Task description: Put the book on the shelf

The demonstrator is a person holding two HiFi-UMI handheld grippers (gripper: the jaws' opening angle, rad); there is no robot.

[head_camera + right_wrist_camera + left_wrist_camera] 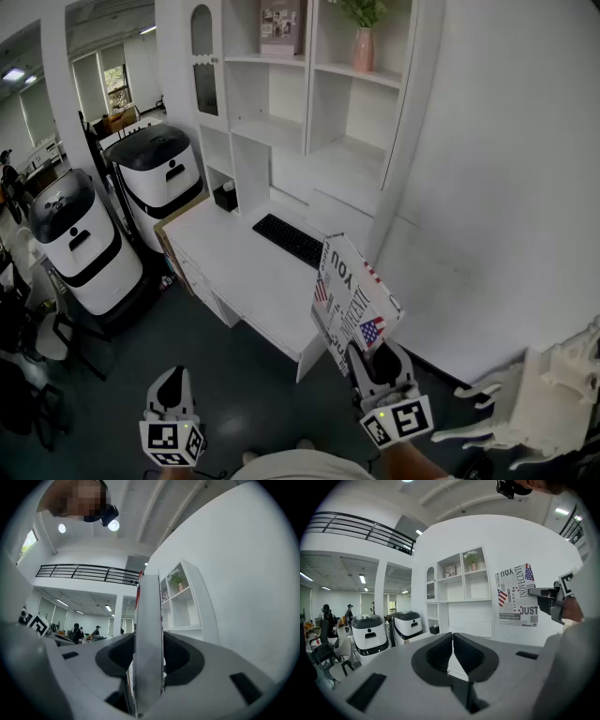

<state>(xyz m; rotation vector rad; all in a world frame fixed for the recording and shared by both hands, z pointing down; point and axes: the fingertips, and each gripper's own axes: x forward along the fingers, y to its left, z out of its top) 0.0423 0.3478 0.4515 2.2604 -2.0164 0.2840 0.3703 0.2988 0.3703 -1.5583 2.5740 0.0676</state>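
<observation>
A book with a black-and-white lettered cover and small flags stands upright in my right gripper, which is shut on its lower edge. In the right gripper view the book runs edge-on between the two pads of that gripper. The white shelf unit stands ahead against the wall, well beyond the book. My left gripper hangs low at the left, shut with nothing in it; its tips touch. From the left gripper view the book shows to the right of the shelf unit.
A white desk with a black keyboard stands below the shelves. A pink vase with a plant and a framed picture occupy upper shelves. Two white-and-black machines stand at the left; a white chair lies at the right.
</observation>
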